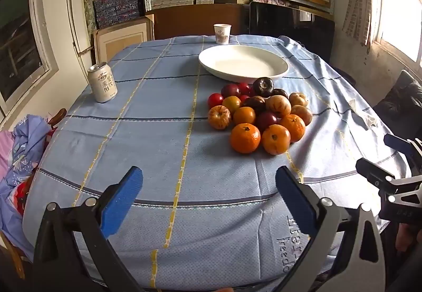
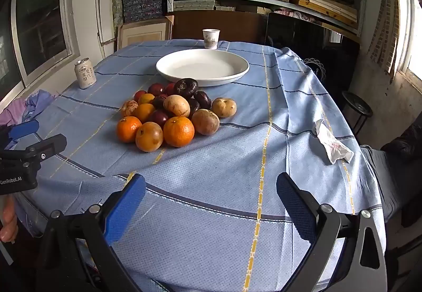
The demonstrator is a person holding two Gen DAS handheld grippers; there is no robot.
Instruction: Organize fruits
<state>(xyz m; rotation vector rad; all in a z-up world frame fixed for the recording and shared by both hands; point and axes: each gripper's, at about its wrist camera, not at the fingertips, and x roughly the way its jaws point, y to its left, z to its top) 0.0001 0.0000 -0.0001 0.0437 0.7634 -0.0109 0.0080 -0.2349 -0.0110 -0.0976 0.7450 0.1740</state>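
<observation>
A heap of fruit (image 1: 259,113) (image 2: 171,113) lies on the blue checked tablecloth: oranges in front, red and dark purple fruit behind, brownish pale ones to the right. Just beyond it stands an empty white plate (image 1: 244,63) (image 2: 202,66). My left gripper (image 1: 209,179) hovers over the near cloth, open, nothing between its blue pads. My right gripper (image 2: 211,185) is likewise open and empty, near the table's front edge. Each gripper shows at the side of the other's view, the right gripper (image 1: 382,157) at the right edge and the left gripper (image 2: 39,136) at the left edge.
A drink can (image 1: 102,83) (image 2: 85,73) stands at the left of the table. A paper cup (image 1: 222,33) (image 2: 211,38) sits at the far edge behind the plate. A crumpled wrapper (image 2: 332,144) lies on the right. Shelves of boxes fill the back wall; bedding is piled at the left.
</observation>
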